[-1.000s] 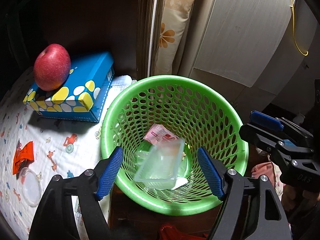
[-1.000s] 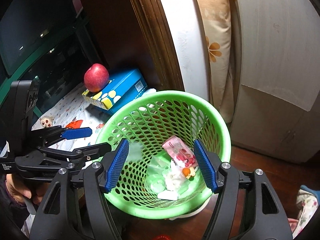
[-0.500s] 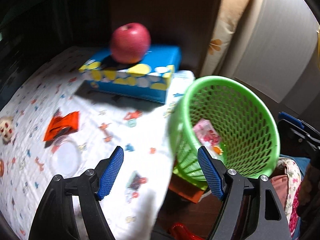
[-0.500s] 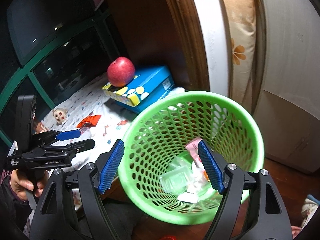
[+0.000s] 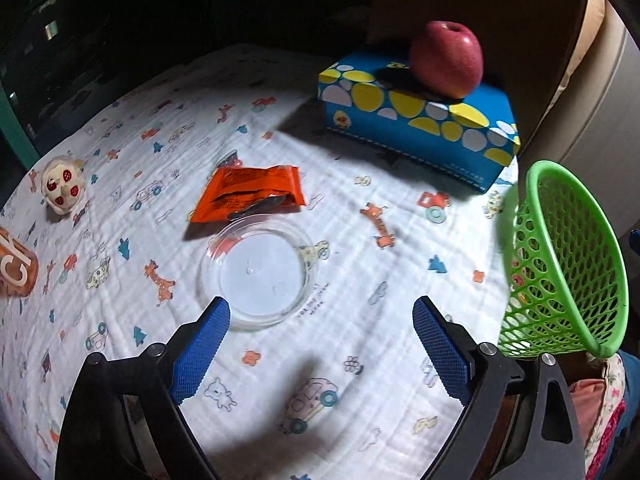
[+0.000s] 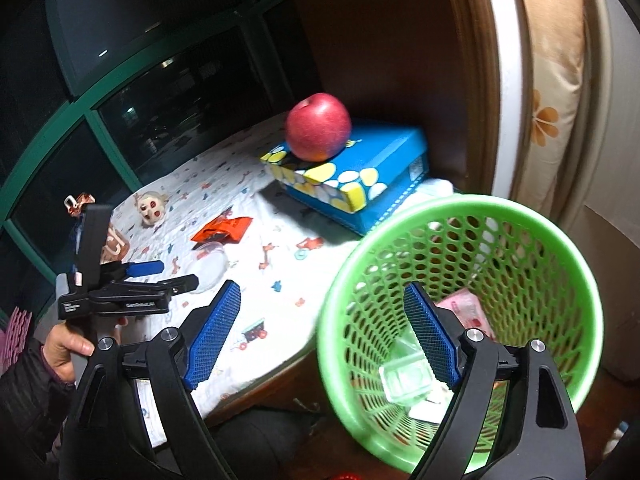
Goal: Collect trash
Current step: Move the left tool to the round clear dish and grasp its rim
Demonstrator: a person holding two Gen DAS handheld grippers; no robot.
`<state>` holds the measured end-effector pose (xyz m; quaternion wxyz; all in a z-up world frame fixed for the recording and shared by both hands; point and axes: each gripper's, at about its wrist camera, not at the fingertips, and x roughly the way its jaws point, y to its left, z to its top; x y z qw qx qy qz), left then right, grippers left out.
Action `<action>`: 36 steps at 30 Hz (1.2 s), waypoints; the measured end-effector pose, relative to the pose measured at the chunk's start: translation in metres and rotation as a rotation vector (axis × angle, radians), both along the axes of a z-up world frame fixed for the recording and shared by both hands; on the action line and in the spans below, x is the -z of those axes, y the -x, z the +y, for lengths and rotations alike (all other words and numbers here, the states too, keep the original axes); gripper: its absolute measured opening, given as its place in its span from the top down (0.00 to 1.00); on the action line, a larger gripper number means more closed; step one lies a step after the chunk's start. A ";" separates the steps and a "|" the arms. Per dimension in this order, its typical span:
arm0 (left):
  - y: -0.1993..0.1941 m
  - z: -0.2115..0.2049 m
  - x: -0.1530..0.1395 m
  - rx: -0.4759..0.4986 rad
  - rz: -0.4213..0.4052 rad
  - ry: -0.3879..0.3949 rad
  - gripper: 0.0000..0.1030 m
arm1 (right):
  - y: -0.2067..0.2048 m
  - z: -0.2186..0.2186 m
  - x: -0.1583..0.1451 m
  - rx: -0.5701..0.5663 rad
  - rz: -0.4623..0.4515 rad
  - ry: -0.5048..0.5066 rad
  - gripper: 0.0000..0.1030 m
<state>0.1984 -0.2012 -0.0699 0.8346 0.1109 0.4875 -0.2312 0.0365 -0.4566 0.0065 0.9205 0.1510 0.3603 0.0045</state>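
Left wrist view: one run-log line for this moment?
left tool: opening, empty, above clear plastic lid | orange wrapper: on tablecloth, touching lid | green basket: right

A round clear plastic lid lies flat on the table, which is covered by a white cloth with small printed animals and cars. Touching its far edge, a crumpled orange foil wrapper lies flat, torn open along one side. Off the table's edge stands a green perforated plastic basket, upright; inside it lie a clear plastic tray and a pink printed packet
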 end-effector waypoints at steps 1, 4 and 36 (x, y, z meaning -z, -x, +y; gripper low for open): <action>-0.003 0.003 0.004 -0.004 0.003 -0.006 0.11 | -0.004 0.004 0.001 -0.011 0.002 -0.002 0.19; -0.012 0.011 0.015 -0.004 0.013 -0.020 0.11 | -0.013 0.015 0.003 -0.036 0.010 -0.003 0.19; -0.073 0.022 0.068 -0.018 0.130 0.022 0.10 | -0.078 0.062 0.027 -0.144 0.075 -0.032 0.19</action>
